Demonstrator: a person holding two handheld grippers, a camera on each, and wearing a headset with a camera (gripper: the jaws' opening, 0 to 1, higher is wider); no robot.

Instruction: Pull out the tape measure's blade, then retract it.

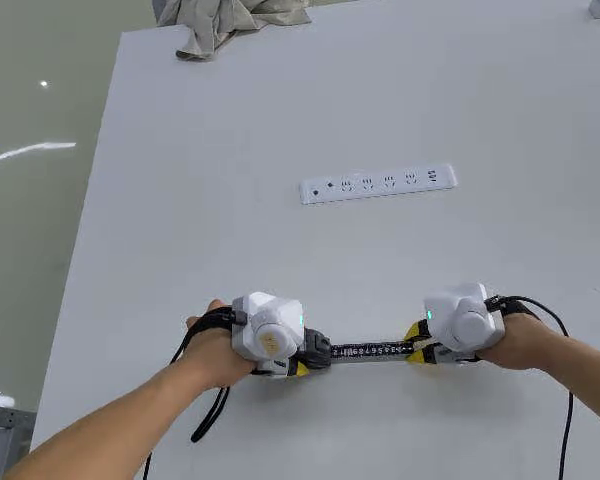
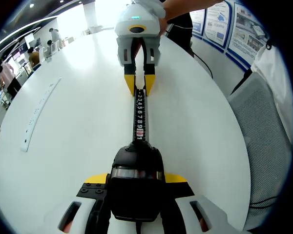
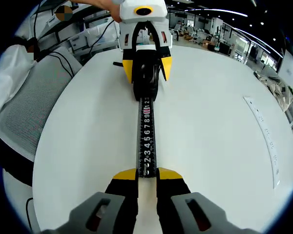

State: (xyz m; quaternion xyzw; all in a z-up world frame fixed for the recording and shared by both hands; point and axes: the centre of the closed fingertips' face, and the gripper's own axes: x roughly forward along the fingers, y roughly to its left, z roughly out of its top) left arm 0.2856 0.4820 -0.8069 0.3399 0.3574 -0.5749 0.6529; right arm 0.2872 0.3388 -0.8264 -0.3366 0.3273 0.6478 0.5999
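Black tape measure case (image 2: 136,187), lying near the white power strip (image 1: 378,183): clamped in left gripper (image 2: 139,178), tip of its black numbered blade (image 3: 146,131) pinched by right gripper (image 3: 146,174); pull-out seemingly in hand, next needing steady wider separation.

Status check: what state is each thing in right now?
left gripper: shut on tape measure case
right gripper: shut on blade tip
blade: partly pulled out, straight
power strip: flat, nothing plugged in
cloth: crumpled
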